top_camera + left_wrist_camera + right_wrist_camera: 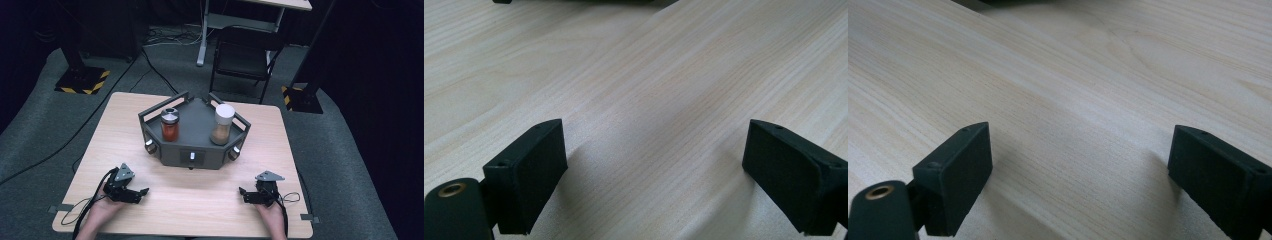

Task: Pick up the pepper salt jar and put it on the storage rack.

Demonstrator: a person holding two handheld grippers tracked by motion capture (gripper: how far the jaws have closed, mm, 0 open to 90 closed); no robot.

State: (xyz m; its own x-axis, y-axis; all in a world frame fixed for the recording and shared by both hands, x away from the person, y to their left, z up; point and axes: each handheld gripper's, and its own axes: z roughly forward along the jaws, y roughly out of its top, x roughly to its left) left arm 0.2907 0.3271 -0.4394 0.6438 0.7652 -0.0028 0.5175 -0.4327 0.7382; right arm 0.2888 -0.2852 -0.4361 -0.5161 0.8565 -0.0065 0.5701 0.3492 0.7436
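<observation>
Resting both grippers on the table [200,200] with jaws spread wide and empty, we see the red-filled jar [170,125] standing upright ahead, nearer our left gripper [131,193] than our right gripper [248,195].

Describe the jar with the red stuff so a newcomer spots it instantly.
Start at the dark grey tray on the far middle of the wooden table. Two jars stand in it; take the left jar. It is shorter, holds red-orange contents under a dark metal cap, while the right jar is taller, tan-filled, white-capped.
</observation>
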